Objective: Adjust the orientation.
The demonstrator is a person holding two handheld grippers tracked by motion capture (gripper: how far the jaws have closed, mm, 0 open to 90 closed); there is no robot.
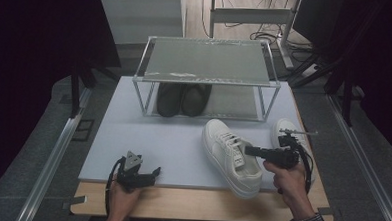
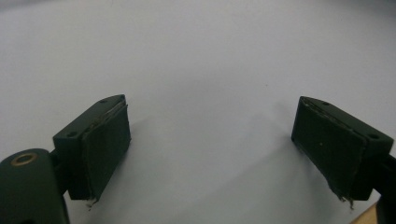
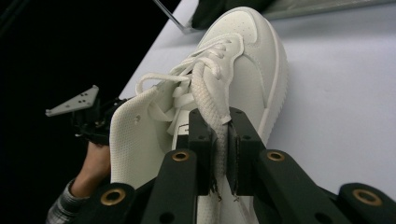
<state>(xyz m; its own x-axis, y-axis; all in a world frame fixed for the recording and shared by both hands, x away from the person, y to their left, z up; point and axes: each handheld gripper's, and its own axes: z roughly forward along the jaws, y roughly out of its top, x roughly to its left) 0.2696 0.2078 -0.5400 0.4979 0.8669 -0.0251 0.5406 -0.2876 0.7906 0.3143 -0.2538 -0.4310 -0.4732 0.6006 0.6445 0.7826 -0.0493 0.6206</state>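
Observation:
A white sneaker (image 1: 229, 157) (image 3: 247, 60) lies on the white mat (image 1: 157, 139) at centre right, toe pointing away from the person. My right gripper (image 1: 246, 151) (image 3: 222, 140) reaches in from the right over its opening and is shut on a flat white lace (image 3: 210, 98), which runs taut up from the eyelets into the jaws. The perforated tongue (image 3: 135, 140) stands beside the jaws. My left gripper (image 1: 156, 171) (image 2: 210, 140) rests low at the mat's front left edge, jaws wide apart with only bare mat (image 2: 210, 56) between them.
A second white sneaker (image 1: 286, 128) lies behind the right gripper near the mat's right edge. A metal shoe rack (image 1: 206, 61) stands at the back with a pair of dark shoes (image 1: 182, 99) on its lower level. A wooden table edge (image 1: 200, 203) runs along the front.

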